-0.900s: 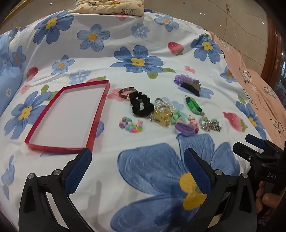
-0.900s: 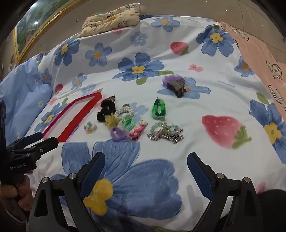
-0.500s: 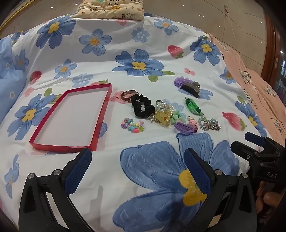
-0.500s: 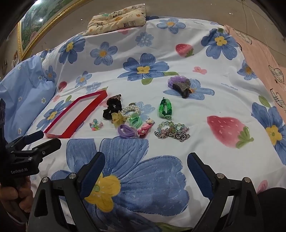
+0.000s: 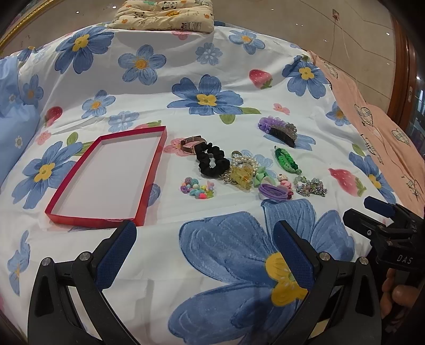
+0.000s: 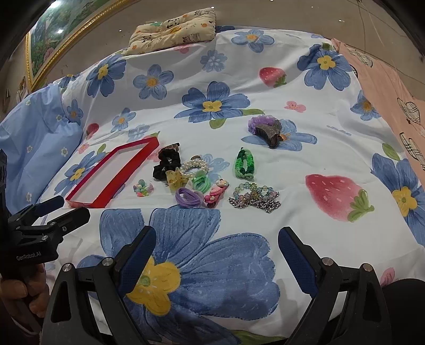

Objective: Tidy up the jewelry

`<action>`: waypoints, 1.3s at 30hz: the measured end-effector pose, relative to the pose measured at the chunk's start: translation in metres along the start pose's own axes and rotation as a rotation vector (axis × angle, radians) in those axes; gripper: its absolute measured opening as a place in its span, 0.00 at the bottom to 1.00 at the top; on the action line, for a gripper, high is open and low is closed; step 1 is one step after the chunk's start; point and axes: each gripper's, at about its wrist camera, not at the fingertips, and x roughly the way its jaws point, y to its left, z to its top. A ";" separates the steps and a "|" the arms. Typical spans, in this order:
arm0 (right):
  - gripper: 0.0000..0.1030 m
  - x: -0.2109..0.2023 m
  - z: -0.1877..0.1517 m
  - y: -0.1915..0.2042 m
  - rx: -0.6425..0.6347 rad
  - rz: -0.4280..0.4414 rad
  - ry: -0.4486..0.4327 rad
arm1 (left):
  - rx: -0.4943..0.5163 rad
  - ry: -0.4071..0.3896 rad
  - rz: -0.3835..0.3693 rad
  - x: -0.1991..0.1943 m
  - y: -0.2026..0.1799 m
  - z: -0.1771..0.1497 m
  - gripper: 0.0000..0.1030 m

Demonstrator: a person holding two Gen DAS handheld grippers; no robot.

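Note:
An empty red tray (image 5: 148,172) (image 6: 124,172) lies on the flowered bed sheet, left of a cluster of jewelry. The cluster holds a black scrunchie (image 5: 212,160) (image 6: 166,162), a pearl bracelet (image 5: 245,160) (image 6: 194,165), a yellow claw clip (image 5: 241,175), a green braided band (image 5: 287,159) (image 6: 244,163), a purple hair tie (image 5: 272,191) (image 6: 187,197), a beaded chain (image 5: 310,187) (image 6: 255,197), coloured beads (image 5: 198,188) and a dark claw clip (image 5: 283,132) (image 6: 268,131). My left gripper (image 5: 204,246) is open and empty, short of the cluster. My right gripper (image 6: 216,250) is open and empty too.
A panda-print cushion (image 5: 164,13) lies at the far end of the bed. A light blue pillow (image 6: 34,138) is on the left. A pink blanket (image 5: 385,127) covers the right edge. A gold-framed picture (image 6: 66,34) hangs behind.
Both grippers have drawn back and up a little, so the tray and the jewelry sit farther away in both views. Nothing was picked up.

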 end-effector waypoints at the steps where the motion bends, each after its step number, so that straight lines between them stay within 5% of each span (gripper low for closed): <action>1: 0.92 0.000 0.000 0.000 -0.001 0.000 -0.001 | 0.000 0.000 0.000 0.000 0.000 0.000 1.00; 39: 0.92 0.000 0.001 0.006 0.001 0.017 -0.010 | -0.001 -0.006 0.002 -0.001 0.002 0.001 1.00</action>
